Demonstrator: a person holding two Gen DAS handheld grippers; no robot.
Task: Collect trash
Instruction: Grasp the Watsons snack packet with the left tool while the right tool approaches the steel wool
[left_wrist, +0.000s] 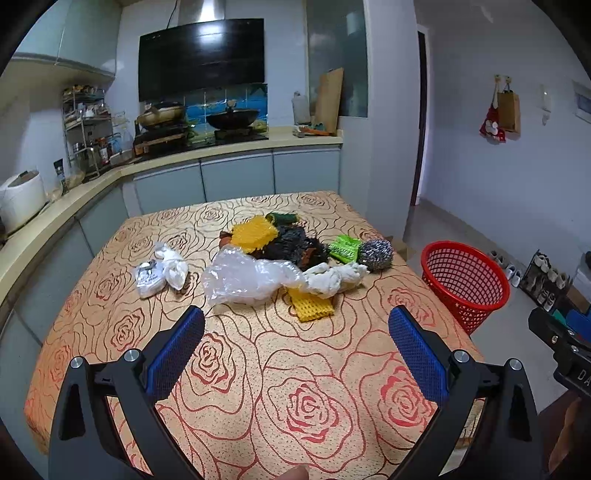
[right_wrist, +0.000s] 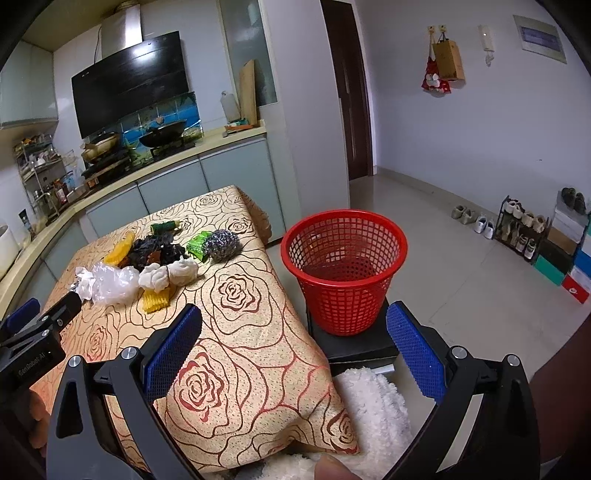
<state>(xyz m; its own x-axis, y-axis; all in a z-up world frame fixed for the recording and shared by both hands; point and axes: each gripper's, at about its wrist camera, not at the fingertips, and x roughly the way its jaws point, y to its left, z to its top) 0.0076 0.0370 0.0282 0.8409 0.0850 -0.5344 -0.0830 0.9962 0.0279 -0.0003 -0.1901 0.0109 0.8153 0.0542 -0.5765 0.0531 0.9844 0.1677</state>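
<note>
A table (left_wrist: 258, 369) in a rose-patterned cloth carries the trash in a loose heap toward its far side. Off its right edge a red mesh basket (right_wrist: 343, 273) stands on a dark box (right_wrist: 354, 343). Both tongs hang back over the near end, well apart from the heap and touching none of it: the left gripper (left_wrist: 295, 325) has its blue pads spread wide, and the right gripper (right_wrist: 293, 325) is spread too, facing the basket. In the heap, a clear plastic bag (left_wrist: 243, 277) lies nearest, beside a white wad (left_wrist: 332, 278), yellow foam net (left_wrist: 310, 304), steel scourer (left_wrist: 376, 253) and green wrapper (left_wrist: 343, 249).
</note>
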